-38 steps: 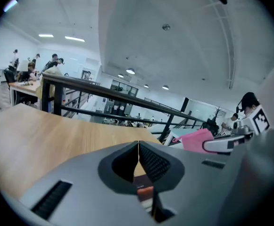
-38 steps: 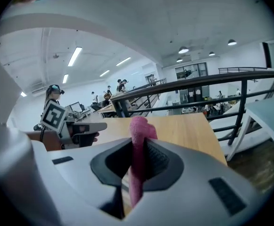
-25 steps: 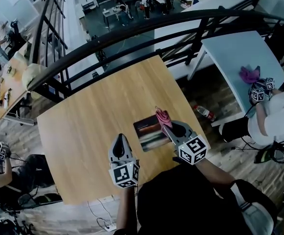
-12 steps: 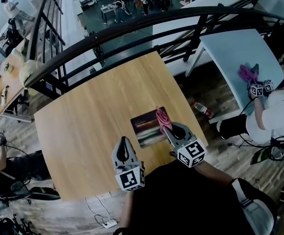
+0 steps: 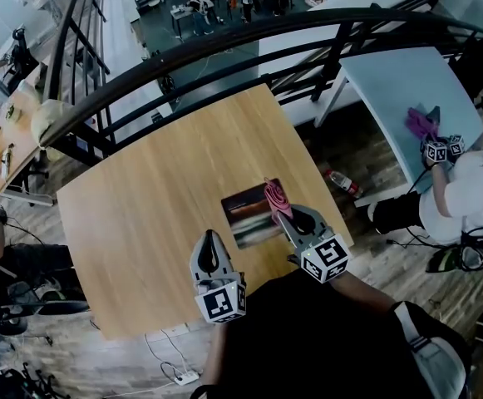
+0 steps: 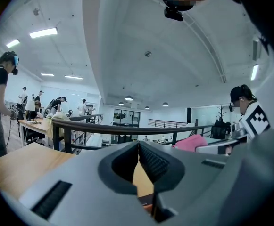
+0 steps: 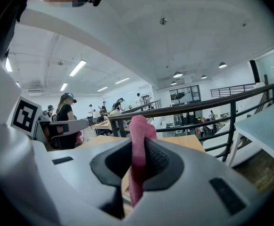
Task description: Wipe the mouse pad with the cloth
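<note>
Above wooden table [image 5: 141, 198], right gripper [image 5: 283, 216] pinches pink cloth [image 5: 276, 196] by mouse pad [image 5: 243, 213]; left gripper [image 5: 210, 238] fingers [image 6: 151, 161] meet, empty.

A wooden table [image 5: 158, 189] stands against a curved black railing [image 5: 224, 48]. Beyond its right corner a bottle [image 5: 341, 183] lies on the plank floor. Further right is a pale table [image 5: 399, 81] with a purple rag [image 5: 421, 123] on it, and a person in a white top [image 5: 465, 198] beside it.
</note>
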Demonstrator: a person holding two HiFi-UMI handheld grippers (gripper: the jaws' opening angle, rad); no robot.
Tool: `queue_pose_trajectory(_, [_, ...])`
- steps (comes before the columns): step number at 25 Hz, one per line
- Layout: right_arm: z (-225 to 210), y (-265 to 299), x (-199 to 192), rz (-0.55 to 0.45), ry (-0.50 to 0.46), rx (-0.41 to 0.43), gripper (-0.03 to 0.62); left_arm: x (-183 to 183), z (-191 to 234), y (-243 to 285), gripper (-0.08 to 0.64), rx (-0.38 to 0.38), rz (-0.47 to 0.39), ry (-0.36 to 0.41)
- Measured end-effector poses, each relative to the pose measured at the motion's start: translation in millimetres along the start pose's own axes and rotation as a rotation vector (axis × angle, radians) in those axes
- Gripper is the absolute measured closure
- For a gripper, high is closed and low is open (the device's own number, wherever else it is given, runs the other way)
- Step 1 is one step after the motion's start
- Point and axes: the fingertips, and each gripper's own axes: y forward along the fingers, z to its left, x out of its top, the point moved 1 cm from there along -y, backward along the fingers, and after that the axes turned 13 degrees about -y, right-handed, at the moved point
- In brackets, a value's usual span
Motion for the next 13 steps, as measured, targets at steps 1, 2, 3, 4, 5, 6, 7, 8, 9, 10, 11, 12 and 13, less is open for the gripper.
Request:
queue_pose_trajectory(1, [0.0, -0.1, 0.0, -0.001, -0.001, 0.0, 0.531, -0.1, -0.2, 0.0, 0.537, -0.001, -0.001, 0.0])
queue_pose_trajectory(2, [0.1, -0.1, -0.2, -0.001, -0.001, -0.002, 0.531, -0.1, -0.4, 0.0, 0.537, -0.003, -0.001, 0.0])
queue_pose_trajectory(3, [0.3, -0.1, -0.6, -0.001, 0.0, -0.003, 0.531, 0.1, -0.5, 0.0, 0.537, -0.004, -0.001, -0.001])
queue_pose_trajectory(4, [0.4, -0.2, -1.0, -0.001, -0.001, -0.004, 0.532, 0.2, -0.5, -0.2, 0.537, -0.005, -0.003, -0.001])
queue_pose_trajectory(5, [0.4, -0.4, -1.3, -0.001, -0.001, -0.005, 0.531, 0.0, -0.5, -0.6, 0.537, -0.005, -0.004, 0.0])
queue_pose_trajectory(6, [0.3, -0.6, -1.5, -0.002, -0.001, -0.005, 0.532, -0.1, -0.6, -1.0, 0.537, -0.006, -0.007, 0.001])
queue_pose_trajectory(7, [0.2, -0.8, -1.5, -0.003, -0.001, -0.004, 0.532, 0.0, -0.9, -1.3, 0.537, -0.006, -0.009, 0.002])
queue_pose_trajectory(8, [0.1, -0.9, -1.5, -0.005, -0.001, -0.003, 0.532, 0.2, -1.2, -1.5, 0.537, -0.007, -0.011, 0.003])
queue_pose_trajectory(9, [0.1, -0.8, -1.4, -0.006, 0.0, -0.002, 0.532, 0.3, -1.4, -1.6, 0.537, -0.007, -0.012, 0.003])
queue_pose_trajectory(10, [0.1, -0.6, -1.5, -0.007, 0.0, -0.001, 0.532, 0.3, -1.4, -1.6, 0.537, -0.007, -0.012, 0.002])
queue_pose_trajectory(11, [0.1, -0.5, -1.6, -0.006, -0.001, 0.0, 0.532, 0.4, -1.6, -1.6, 0.537, -0.007, -0.012, 0.002])
queue_pose_trajectory(12, [0.1, -0.3, -1.6, -0.006, -0.001, 0.001, 0.531, 0.6, -1.8, -1.5, 0.537, -0.007, -0.012, 0.002])
queue_pose_trajectory(13, [0.1, -0.2, -1.5, -0.006, -0.001, 0.002, 0.532, 0.9, -2.2, -1.5, 0.537, -0.007, -0.012, 0.002])
